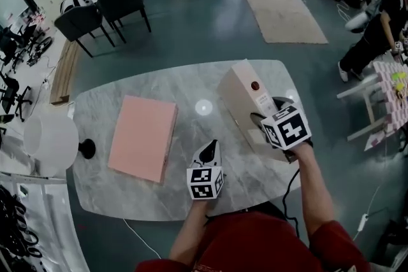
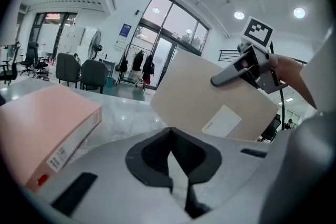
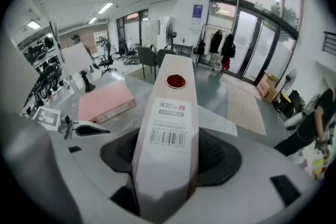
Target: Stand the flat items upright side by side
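On the grey marble tabletop (image 1: 191,89), the flat pink file box (image 1: 143,137) lies to our left, long axis running away. The beige file box (image 1: 239,95) stands tilted at right, spine clamped by our right tool (image 3: 168,153). Our left tool (image 1: 210,151), closed and empty, is nearer the pink one.

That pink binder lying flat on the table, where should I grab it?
Take the flat pink rectangular binder by its labelled spine edge, coming in low from the side facing the empty left gripper. Lying flat, only that thick edge fits between jaws.
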A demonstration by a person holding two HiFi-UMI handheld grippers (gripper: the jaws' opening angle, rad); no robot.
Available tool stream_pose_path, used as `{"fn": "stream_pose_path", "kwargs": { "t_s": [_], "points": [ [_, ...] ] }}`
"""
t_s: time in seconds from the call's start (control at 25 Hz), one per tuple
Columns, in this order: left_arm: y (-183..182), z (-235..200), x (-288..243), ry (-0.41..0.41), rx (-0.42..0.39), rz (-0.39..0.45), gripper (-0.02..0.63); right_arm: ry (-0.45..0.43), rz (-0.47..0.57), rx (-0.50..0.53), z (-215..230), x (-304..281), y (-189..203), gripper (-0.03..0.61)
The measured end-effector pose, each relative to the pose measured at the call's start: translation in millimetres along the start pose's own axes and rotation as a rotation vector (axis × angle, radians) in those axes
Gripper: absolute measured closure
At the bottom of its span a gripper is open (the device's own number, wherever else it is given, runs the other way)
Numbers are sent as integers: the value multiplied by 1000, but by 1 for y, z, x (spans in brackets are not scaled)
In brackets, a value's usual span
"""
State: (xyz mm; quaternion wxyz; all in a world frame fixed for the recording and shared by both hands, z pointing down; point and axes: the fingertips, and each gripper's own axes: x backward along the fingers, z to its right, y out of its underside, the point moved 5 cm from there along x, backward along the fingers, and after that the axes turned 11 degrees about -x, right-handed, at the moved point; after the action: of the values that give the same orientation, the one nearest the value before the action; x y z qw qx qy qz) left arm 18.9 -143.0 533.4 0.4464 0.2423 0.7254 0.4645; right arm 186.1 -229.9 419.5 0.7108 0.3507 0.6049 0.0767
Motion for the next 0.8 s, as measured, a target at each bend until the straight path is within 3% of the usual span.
{"fn": "stream_pose_path", "kwargs": {
  "t_s": [0.28,0.48,0.64,0.8],
  "points": [
    [-23,30,-7,24,-41,27,609,126,379,-130,48,46,1,288],
    [-33,60,-5,27,-87,30,609,239,619,-194,76,71,24,288],
    [-34,78,1,12,-119,23,609,284,688,-257,89,69,57,288],
    [-33,89,10,-5,-145,20,609,294,719,-243,78,70,75,290]
  ]
}}
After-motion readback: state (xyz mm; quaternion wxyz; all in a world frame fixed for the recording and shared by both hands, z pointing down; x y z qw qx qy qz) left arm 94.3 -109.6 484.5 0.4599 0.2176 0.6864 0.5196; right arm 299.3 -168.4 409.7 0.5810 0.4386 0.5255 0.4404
